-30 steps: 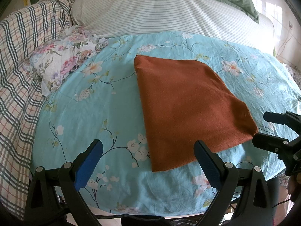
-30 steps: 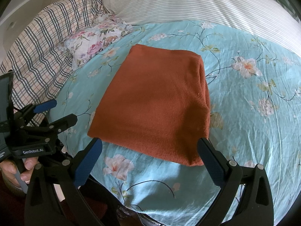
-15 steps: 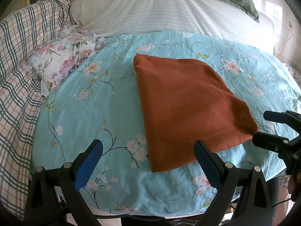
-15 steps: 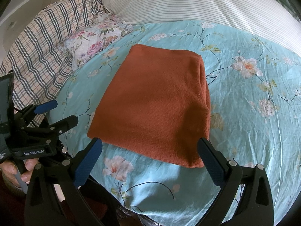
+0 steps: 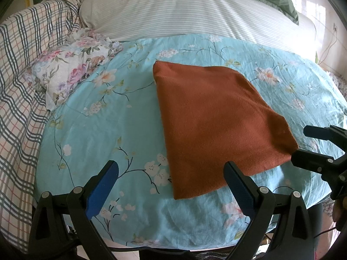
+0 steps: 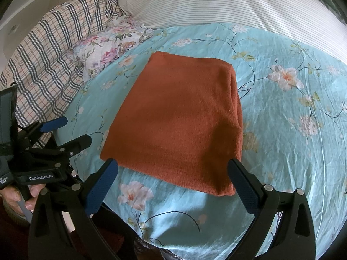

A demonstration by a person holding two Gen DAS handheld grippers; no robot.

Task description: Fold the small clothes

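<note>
We see folded rust cloth (image 5: 216, 119) flat on floral bed sheet (image 5: 97, 134), left claw (image 5: 171, 186) and right claw (image 6: 173, 182) both spread apart, empty, at its near edge

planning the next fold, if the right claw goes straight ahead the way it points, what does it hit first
Most likely the near edge of the rust-orange cloth, which lies between the open right claw fingers on the floral sheet; height above it is unclear.

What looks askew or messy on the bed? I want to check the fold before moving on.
Nothing stands out. The rust-orange cloth lies flat in a tidy folded rectangle on the floral sheet, a bit thicker along its right edge. Both grippers are off it with jaws open.
</note>
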